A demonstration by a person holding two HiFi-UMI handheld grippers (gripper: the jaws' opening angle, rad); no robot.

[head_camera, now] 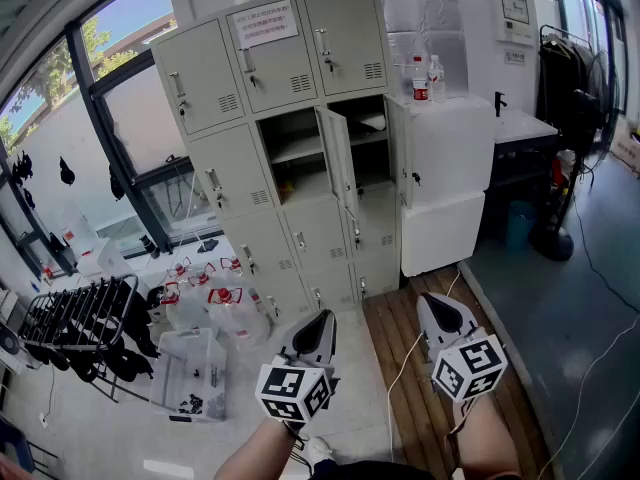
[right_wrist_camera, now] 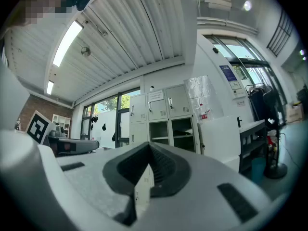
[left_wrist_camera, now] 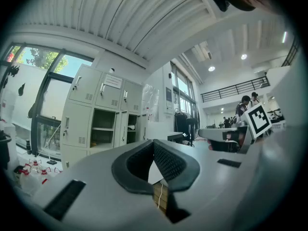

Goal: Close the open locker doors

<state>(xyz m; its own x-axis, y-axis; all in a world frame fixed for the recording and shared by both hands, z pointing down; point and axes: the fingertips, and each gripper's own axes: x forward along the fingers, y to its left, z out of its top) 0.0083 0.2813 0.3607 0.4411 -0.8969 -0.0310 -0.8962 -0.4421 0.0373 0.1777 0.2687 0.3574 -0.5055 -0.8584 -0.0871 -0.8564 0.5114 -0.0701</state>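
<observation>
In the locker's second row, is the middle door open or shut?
Open: the middle door stands swung outward, nearly edge-on, and the shelf inside its compartment shows.

closed, empty left tongs (left_wrist_camera: 155, 146) face open-doored lockers (left_wrist_camera: 103, 117).

The pale grey locker (head_camera: 262, 118) stands at upper centre of the frame. In its second row, the middle door (head_camera: 338, 173) and the right door (head_camera: 401, 163) stand open, swung outward.
</observation>
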